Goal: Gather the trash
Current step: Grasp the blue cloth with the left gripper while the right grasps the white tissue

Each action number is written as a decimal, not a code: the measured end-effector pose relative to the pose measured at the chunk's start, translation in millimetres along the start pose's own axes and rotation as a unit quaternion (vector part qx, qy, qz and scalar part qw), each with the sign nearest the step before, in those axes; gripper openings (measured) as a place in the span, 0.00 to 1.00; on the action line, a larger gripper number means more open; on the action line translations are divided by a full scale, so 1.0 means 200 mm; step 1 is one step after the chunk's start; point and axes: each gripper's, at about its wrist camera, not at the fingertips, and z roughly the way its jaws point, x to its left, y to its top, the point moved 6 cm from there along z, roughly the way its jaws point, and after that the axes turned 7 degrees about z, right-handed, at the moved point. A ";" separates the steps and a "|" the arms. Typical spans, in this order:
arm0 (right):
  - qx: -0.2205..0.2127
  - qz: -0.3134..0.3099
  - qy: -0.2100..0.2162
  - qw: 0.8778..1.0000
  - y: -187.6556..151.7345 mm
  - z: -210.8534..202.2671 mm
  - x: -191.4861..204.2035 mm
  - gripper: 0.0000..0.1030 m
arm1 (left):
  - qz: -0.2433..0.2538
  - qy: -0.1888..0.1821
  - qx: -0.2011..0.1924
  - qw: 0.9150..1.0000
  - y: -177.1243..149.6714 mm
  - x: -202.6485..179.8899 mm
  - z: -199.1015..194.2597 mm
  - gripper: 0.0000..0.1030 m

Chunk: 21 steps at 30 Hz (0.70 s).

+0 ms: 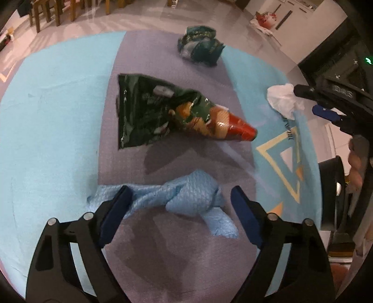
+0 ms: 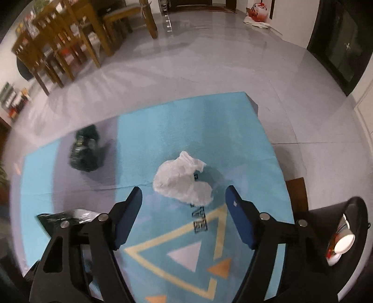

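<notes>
A glossy pale grey tiled floor [image 2: 209,58] reflects soft streaks of light. Wooden dining chairs and a table [image 2: 60,44] stand beyond the far left corner of the tabletop [image 2: 244,144], which carries a cloth in light blue and mauve with a triangle pattern. A dark glass-fronted cabinet [image 2: 342,51] lines the white wall on the right. A red-and-white bag [image 2: 257,12] lies by the far wall.

Glossy plastic snack bag [image 1: 167,111], quilted blue cloth [image 1: 184,198], matt mat [image 1: 51,111]

Left gripper [image 1: 179,200], right gripper [image 2: 184,200]: jaws apart.
</notes>
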 end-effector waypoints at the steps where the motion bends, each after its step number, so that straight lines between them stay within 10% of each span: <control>1: -0.003 -0.003 -0.007 1.000 0.00 0.02 0.01 0.72 | 0.013 0.010 0.000 1.000 -0.01 -0.01 0.01 0.82; 8: 0.019 -0.026 -0.008 0.999 -0.07 0.15 0.08 0.47 | 0.039 0.029 0.002 0.999 -0.03 -0.05 0.01 0.45; 14: 0.022 -0.033 -0.014 0.999 -0.09 0.15 0.11 0.18 | 0.051 0.000 0.009 0.999 -0.09 -0.15 -0.01 0.41; 21: 0.001 -0.023 0.018 1.000 -0.10 0.00 0.10 0.15 | 0.072 -0.013 -0.027 0.997 -0.09 -0.29 -0.14 0.41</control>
